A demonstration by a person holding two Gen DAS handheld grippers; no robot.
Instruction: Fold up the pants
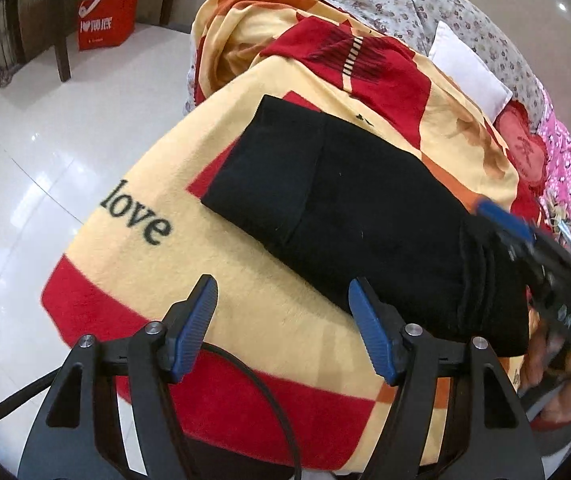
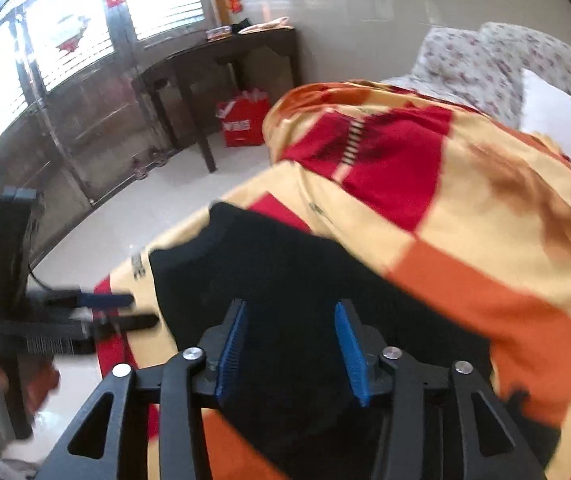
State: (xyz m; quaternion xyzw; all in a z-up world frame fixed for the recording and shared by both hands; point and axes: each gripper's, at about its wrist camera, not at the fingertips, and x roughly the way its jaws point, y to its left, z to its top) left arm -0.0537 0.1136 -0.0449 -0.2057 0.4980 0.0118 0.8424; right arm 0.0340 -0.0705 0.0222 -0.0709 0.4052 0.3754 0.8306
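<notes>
Only the right wrist view shows the dark side table (image 2: 221, 64) beyond the blanket (image 1: 245, 300). Folded black pants (image 1: 345, 208) lie near the blanket's edge. Left gripper (image 1: 283, 300) and right gripper (image 2: 291, 320) both stand spread, pinching nothing.

One pair of black pants (image 1: 337, 200). One blanket (image 1: 245, 300). Two grippers: left gripper (image 1: 283, 320), right gripper (image 2: 291, 344). One red bag (image 1: 107, 16). One white pillow (image 1: 469, 68). One dark table (image 2: 221, 56).

Bright window (image 2: 161, 4) daylight glares off the floor (image 1: 45, 168); right view seems motion-blurred (fisheye-bent edges).
</notes>
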